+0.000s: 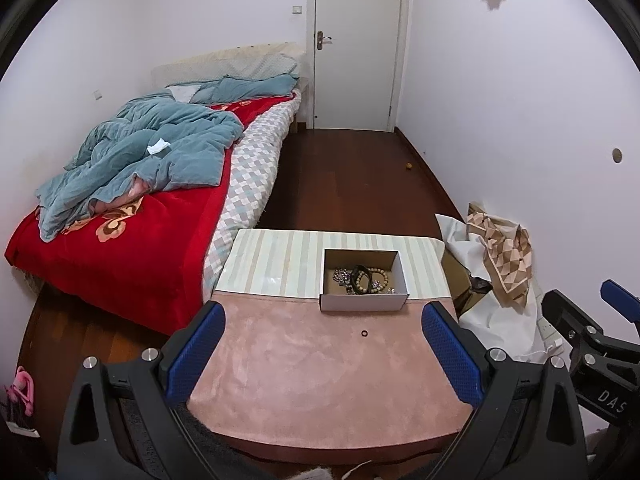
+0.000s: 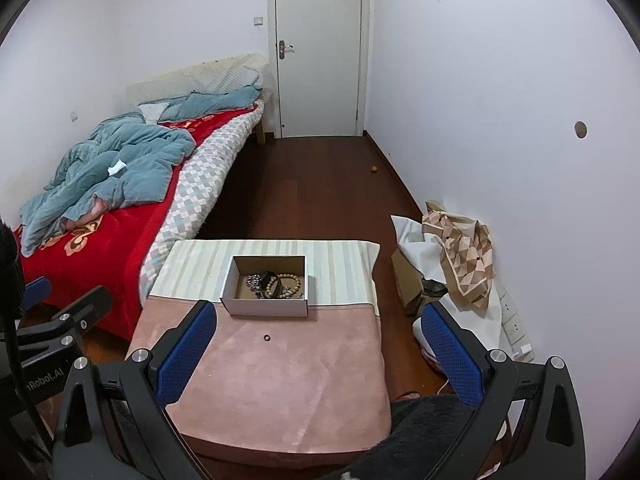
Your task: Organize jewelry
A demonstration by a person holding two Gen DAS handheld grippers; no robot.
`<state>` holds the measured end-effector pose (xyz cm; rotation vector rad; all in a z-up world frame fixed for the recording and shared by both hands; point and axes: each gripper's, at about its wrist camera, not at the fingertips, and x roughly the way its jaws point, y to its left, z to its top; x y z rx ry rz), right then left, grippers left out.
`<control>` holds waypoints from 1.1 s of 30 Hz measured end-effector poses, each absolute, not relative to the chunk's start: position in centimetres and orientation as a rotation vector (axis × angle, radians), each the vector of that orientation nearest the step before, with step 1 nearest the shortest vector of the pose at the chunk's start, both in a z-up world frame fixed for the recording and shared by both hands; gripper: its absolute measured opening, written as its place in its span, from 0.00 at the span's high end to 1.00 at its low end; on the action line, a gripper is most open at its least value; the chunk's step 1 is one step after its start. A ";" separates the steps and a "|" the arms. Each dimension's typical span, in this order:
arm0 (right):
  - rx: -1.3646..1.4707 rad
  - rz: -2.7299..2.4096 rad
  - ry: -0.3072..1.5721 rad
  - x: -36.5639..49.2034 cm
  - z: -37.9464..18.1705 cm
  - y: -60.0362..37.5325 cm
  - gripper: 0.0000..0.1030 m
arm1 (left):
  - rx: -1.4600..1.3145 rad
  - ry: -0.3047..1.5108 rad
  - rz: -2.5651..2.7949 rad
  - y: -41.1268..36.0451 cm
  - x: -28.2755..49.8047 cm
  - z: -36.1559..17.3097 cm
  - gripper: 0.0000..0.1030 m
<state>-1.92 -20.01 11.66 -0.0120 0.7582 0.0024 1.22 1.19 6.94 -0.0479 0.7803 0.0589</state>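
Where plush pink cloth (image 1: 304, 376) lies — small dark ring (image 1: 363, 333)

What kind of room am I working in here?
Most likely a home bedroom: an unmade bed with a blue duvet, a closed door, and a small table holding a jewelry box.

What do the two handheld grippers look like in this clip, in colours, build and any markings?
Both match: the left gripper and right gripper have black angular frames with round silver bolt heads, and fingers faced with blue dimpled pads. White lettering shows on each body seen from the other camera, partly cut off: "DAS" on the right one, "nRobot.AI" on the left. Dark fuzzy fabric, possibly a sleeve, sits beneath.
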 end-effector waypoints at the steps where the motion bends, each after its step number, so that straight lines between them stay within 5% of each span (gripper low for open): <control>1: -0.010 0.000 0.760 -1.6 11.5 -20.1 0.00 | -0.046 0.782 0.061 1.1 1.4 6.9 0.00; 33: -0.021 -0.052 0.942 15.0 3.1 -19.5 0.00 | -0.029 0.961 0.128 1.4 14.8 0.3 0.00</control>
